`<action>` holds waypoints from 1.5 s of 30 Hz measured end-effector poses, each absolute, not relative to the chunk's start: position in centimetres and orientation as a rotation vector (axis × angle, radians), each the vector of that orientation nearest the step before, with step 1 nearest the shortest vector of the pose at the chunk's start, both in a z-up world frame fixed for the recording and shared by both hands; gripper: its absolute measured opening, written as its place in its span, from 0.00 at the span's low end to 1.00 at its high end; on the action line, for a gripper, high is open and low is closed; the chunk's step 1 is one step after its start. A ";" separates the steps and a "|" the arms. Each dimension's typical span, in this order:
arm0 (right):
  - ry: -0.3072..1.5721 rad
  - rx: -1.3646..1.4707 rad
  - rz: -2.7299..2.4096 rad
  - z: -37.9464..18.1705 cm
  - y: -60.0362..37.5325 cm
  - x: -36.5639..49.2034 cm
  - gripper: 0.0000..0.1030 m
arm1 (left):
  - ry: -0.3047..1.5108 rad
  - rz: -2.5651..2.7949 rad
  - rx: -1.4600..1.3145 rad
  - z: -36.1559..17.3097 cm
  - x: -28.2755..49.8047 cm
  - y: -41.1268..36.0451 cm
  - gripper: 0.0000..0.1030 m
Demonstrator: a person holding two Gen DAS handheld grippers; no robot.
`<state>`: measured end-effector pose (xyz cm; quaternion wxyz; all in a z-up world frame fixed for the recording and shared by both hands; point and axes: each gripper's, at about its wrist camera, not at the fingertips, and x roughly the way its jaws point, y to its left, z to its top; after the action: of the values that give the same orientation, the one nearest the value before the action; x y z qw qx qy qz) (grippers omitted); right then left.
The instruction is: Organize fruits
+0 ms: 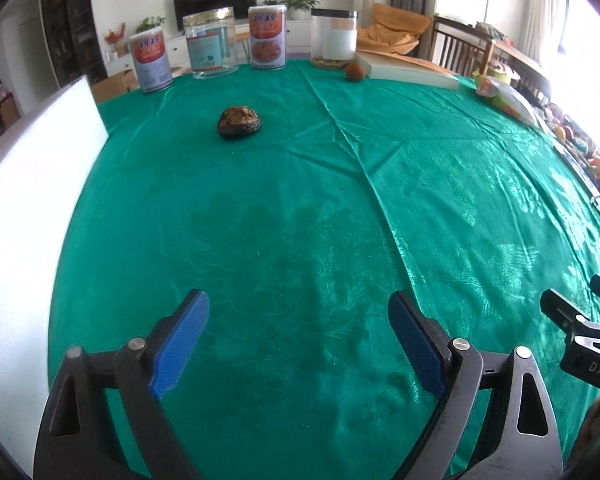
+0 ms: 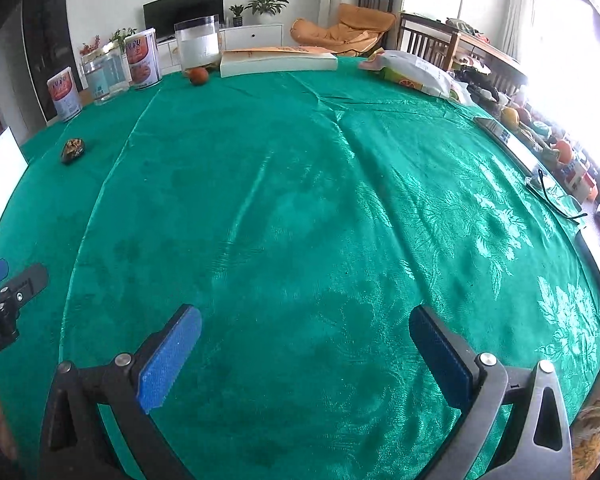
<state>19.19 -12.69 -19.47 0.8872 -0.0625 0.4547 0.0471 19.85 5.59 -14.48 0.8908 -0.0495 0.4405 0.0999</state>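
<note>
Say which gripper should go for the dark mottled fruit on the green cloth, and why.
Left, probably. The dark fruit lies almost straight ahead of the open left gripper; for the right gripper, also open and empty, it sits far off to the side.

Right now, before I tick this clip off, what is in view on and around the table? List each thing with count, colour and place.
Shiny green patterned tablecloth: one, covers the table.
Dark mottled oval fruit: one, brown-black, far left on the cloth.
Small round reddish-brown fruit: one, far edge, beside the book.
Printed white-and-orange tins: two, far edge.
Clear plastic jars: two, far edge; one gold-lidded, one black-lidded.
Thick white book: one, lying flat at the far edge.
White board: one, left side.
Spectacles: one pair, dark-framed, right edge.
Left gripper: blue-padded fingers open, empty.
Right gripper: blue-padded fingers open, empty.
</note>
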 end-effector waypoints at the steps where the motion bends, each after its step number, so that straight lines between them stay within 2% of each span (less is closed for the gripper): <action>1: 0.952 -0.129 0.098 -19.7 -12.6 19.2 1.00 | 0.921 0.205 -0.106 -14.8 19.8 5.6 0.90; 6: 0.980 -0.092 0.103 -20.2 -13.1 19.5 1.00 | 0.921 0.203 -0.099 -15.3 19.6 5.5 0.90; 13: 0.989 -0.074 0.111 -20.3 -13.2 19.4 1.00 | 0.934 0.199 -0.100 -15.4 19.9 5.6 0.97; 19: 0.989 -0.072 0.110 -20.3 -13.2 19.4 1.00 | 0.949 0.173 -0.131 -14.8 20.7 6.5 0.97; 26: 0.987 -0.075 0.120 -20.2 -13.1 19.4 1.00 | 0.772 0.285 -0.354 -11.1 28.2 13.1 0.95; 30: 0.984 -0.077 0.126 -20.2 -13.1 19.5 1.00 | 0.807 0.312 -0.244 -12.5 33.4 14.0 0.95; 34: 0.980 -0.078 0.131 -20.2 -13.0 19.6 1.00 | 0.849 0.335 -0.168 -14.4 35.4 14.2 0.94; 35: 0.979 -0.079 0.132 -20.2 -13.0 19.6 1.00 | 0.857 0.338 -0.171 -14.8 35.5 14.5 0.89; 36: 0.978 -0.079 0.132 -20.2 -13.0 19.7 1.00 | 0.872 0.329 -0.192 -15.0 35.6 14.8 0.60; 37: 0.978 -0.079 0.132 -20.2 -13.0 19.7 1.00 | 0.869 0.331 -0.196 -15.0 35.5 15.0 0.46; 38: 0.977 -0.079 0.132 -20.2 -13.0 19.7 1.00 | 0.855 0.348 -0.191 -14.7 35.2 15.1 0.43; 45: 0.976 -0.078 0.132 -20.2 -13.0 19.8 1.00 | 0.877 0.301 -0.278 -13.5 28.2 13.0 0.43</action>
<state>19.77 -12.97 -20.16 0.8805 -0.0374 0.4683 0.0635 28.23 12.98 -13.51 0.8851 -0.1334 0.4217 0.1445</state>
